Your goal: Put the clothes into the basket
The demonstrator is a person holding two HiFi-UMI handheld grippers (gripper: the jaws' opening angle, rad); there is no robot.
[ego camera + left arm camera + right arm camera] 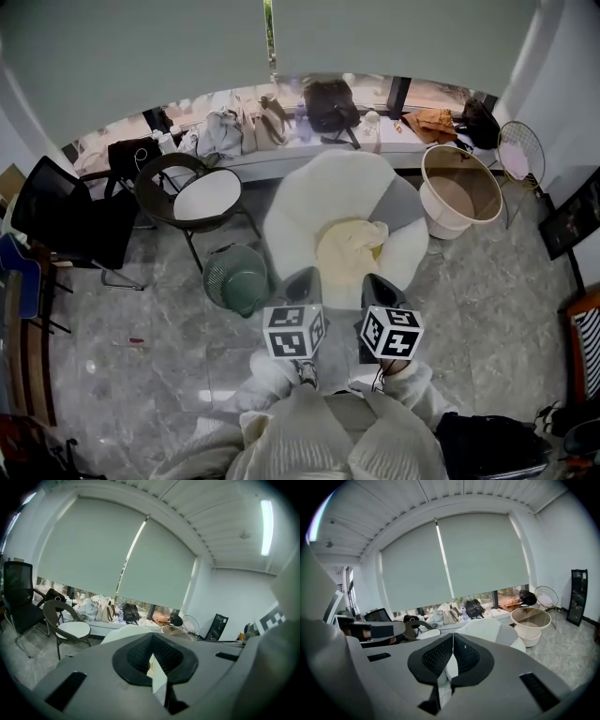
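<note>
Just ahead of the person's pale fuzzy sweater, the left gripper (304, 274) and the right gripper (376, 280) are hovering side by side above the grey marble floor, each with its jaws pressed together and pinching nothing. Just past their tips, the cream garment (349, 248) is lying crumpled on the seat of the white petal-shaped chair (309, 202), clear of both grippers. It is looking soft, light and floppy, so it is probably going to sag and trail once lifted. A thick raised fold near the middle of the heap is looking like a surer pinch than a thin edge, and the jaws are needing to spread first. Further off to the right, the cream basket (448, 221) is standing on the floor beside the chair, with nothing showing inside it. Beyond, bags are sitting along the window ledge (281, 159)
</note>
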